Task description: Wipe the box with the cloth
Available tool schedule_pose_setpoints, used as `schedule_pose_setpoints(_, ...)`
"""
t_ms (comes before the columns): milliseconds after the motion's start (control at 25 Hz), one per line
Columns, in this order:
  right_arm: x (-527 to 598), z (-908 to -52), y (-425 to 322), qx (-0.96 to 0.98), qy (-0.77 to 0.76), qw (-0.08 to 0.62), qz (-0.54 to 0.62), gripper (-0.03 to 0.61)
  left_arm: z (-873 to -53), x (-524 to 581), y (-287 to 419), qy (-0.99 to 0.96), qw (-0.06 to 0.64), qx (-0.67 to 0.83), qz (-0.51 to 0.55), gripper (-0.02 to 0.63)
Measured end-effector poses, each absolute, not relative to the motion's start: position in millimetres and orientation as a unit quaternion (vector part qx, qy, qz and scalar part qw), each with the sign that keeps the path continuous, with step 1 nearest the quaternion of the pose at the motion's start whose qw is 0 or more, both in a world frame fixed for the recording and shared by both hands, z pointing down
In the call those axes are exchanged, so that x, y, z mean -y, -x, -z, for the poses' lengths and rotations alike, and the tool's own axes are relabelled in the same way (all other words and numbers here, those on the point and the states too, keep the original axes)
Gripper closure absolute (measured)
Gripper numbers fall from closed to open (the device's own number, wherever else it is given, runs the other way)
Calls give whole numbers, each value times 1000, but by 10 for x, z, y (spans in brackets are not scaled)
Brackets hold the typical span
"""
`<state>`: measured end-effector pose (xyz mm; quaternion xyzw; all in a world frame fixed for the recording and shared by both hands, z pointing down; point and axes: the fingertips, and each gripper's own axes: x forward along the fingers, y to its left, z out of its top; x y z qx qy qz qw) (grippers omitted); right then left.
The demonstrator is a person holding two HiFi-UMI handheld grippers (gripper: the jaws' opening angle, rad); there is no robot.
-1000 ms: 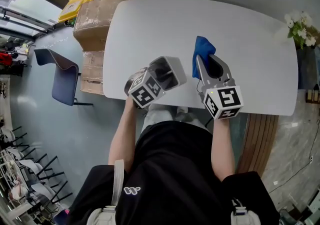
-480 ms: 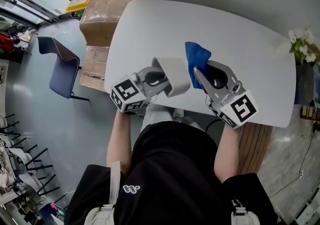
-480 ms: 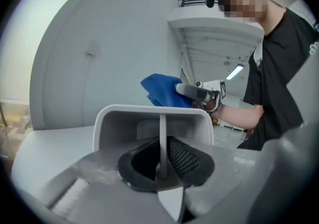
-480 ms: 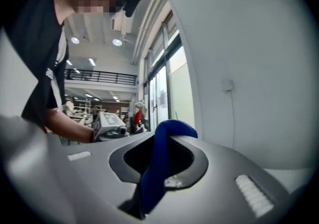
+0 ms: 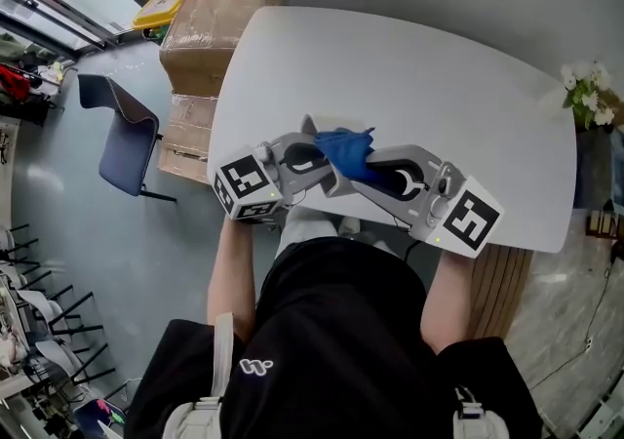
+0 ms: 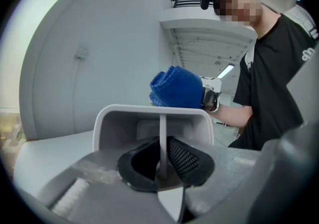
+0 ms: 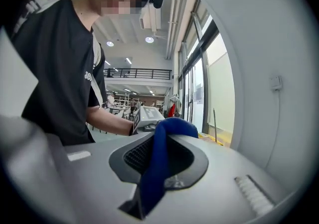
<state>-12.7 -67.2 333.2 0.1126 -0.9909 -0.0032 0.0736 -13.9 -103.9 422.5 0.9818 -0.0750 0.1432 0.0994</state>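
Left tongs (image 6: 160,166) pinched the box (image 6: 119,118) wall; your right tongs (image 7: 152,173) clamped the blue cloth (image 5: 343,146) over the box.

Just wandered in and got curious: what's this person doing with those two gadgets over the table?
A person is wiping a small pale box using two hand-held tools. The left gripper is clamped on one wall of the box, holding it up near the edge of the white table. The right gripper is clamped on a blue cloth, which sits at the box's far rim, apparently touching it.
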Motion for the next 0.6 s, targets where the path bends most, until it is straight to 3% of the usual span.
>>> schedule_pose_setpoints(600, 572, -3418, 244, 993, -56, 108, 11, 522, -4311, 660, -61, -974, 54, -22, -218, 561)
